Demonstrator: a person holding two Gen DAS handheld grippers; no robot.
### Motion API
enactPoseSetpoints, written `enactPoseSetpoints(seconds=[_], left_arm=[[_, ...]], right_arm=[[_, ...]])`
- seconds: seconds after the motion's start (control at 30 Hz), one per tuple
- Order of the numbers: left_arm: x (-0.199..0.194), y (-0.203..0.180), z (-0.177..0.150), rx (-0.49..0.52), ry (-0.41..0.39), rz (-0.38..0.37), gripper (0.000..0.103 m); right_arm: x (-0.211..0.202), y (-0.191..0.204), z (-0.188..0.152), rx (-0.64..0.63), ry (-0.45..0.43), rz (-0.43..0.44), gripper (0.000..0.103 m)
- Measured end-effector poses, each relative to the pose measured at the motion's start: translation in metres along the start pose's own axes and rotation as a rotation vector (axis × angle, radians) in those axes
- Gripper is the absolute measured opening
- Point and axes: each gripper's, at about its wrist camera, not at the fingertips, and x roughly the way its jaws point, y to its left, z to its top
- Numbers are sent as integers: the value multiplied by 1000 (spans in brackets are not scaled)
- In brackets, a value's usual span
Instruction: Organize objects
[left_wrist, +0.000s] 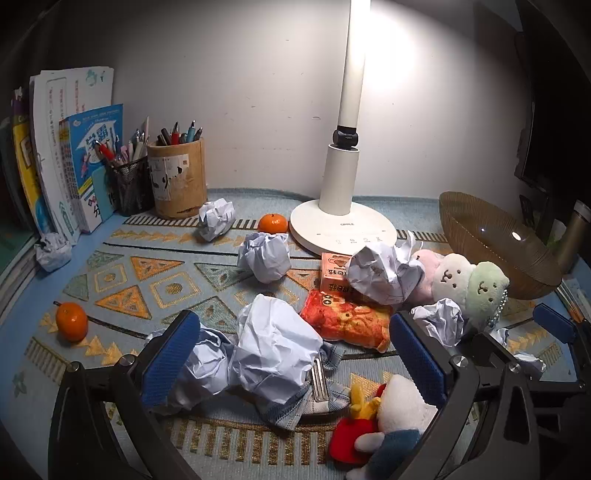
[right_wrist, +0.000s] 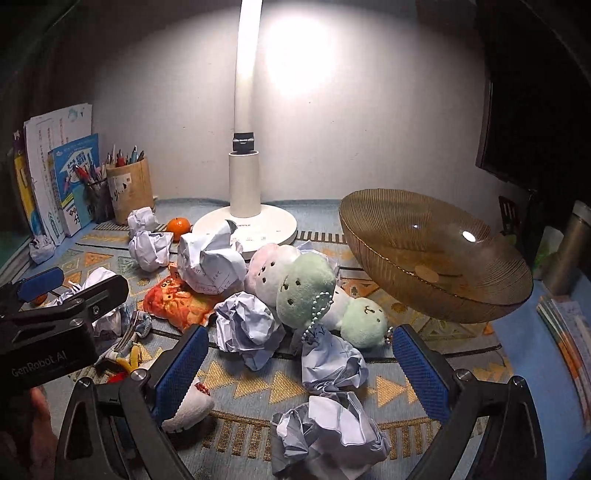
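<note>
Several crumpled paper balls lie on the patterned mat. My left gripper (left_wrist: 295, 354) is open, with a large paper ball (left_wrist: 275, 350) between its blue pads and a smaller one (left_wrist: 201, 367) by the left pad. My right gripper (right_wrist: 299, 365) is open around two paper balls (right_wrist: 332, 365) (right_wrist: 332, 432). Two oranges (left_wrist: 72, 321) (left_wrist: 272, 223) sit on the mat. An orange snack bag (left_wrist: 347, 319), an orange box (left_wrist: 334, 275), pastel plush toys (right_wrist: 303, 284) and a white, red and blue plush (left_wrist: 384, 417) lie mid-mat. An amber glass bowl (right_wrist: 436, 258) stands at the right.
A white desk lamp (left_wrist: 341, 218) stands at the back centre. A bamboo pen pot (left_wrist: 177, 177), a mesh pen cup (left_wrist: 131, 184) and upright books (left_wrist: 66, 155) fill the back left. A metal flask (right_wrist: 569, 251) and papers (right_wrist: 569, 343) are far right. A plaid cloth item with a clip (left_wrist: 317, 391) lies under the left gripper.
</note>
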Motion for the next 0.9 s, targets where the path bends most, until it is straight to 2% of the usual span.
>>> enactPoseSetpoints(seconds=[0.2,0.33,0.9], left_arm=[[6,-2,1,4,29,-11,102],[6,-7,1,26,21,10,102],[6,3,1,-21,36,13,102]], right_arm=[[5,-4,-1,19,31,3,100],[6,-5,0,28,39,-2,100],[2,-10,1,47,37,-6,100]])
